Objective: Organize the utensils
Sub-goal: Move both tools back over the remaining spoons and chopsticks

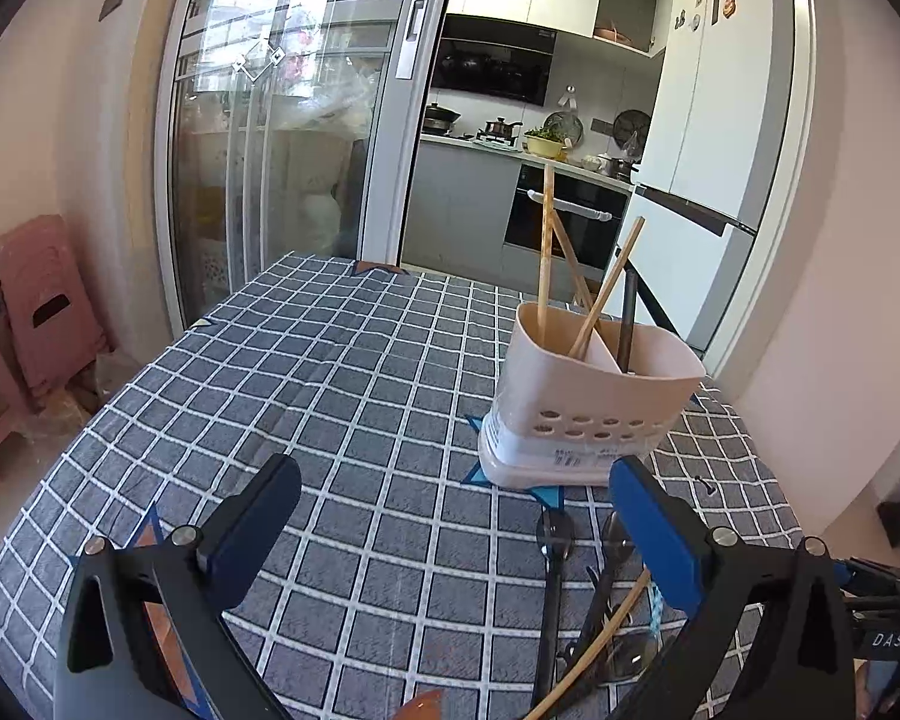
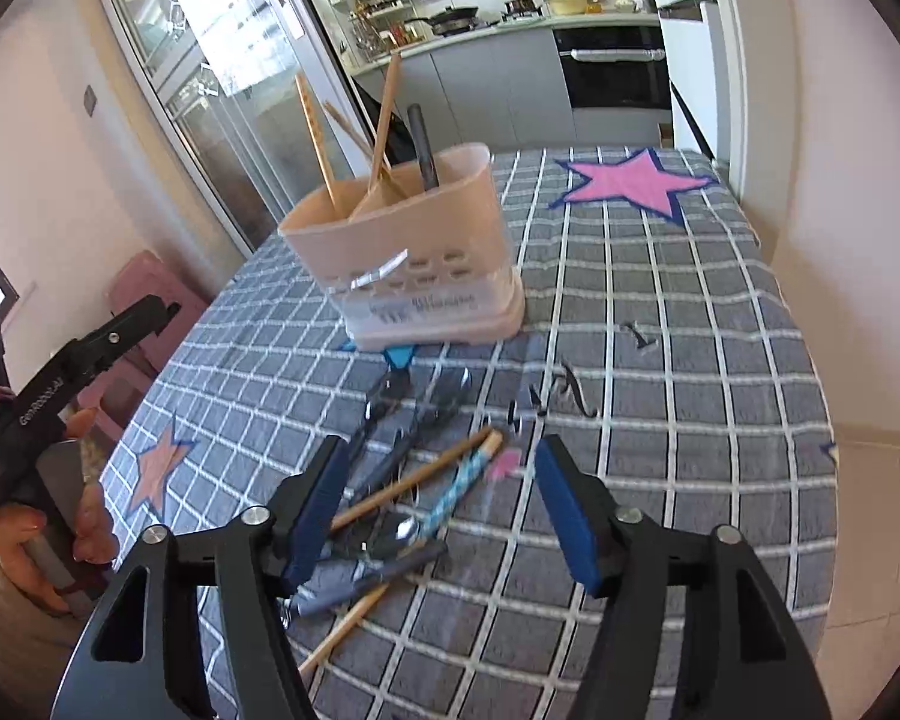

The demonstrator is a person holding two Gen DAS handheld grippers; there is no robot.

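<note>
A beige utensil holder (image 1: 594, 402) stands on the checked tablecloth (image 1: 354, 396) and holds wooden chopsticks (image 1: 545, 252) in one compartment and a dark handle (image 1: 627, 324) in the other. It also shows in the right wrist view (image 2: 414, 258). Loose dark spoons (image 1: 555, 546) and a chopstick (image 1: 600, 648) lie in a pile in front of it. In the right wrist view the pile (image 2: 402, 498) includes a wooden chopstick (image 2: 414, 480) and a blue patterned one (image 2: 465, 483). My left gripper (image 1: 456, 516) is open and empty, left of the pile. My right gripper (image 2: 441, 498) is open, just above the pile.
A pink star (image 2: 630, 180) is printed at the table's far right. Pink stools (image 1: 42, 300) stand by the wall at left. A glass sliding door (image 1: 282, 138) and a kitchen lie beyond the table. The table edge (image 2: 822, 396) drops off at right.
</note>
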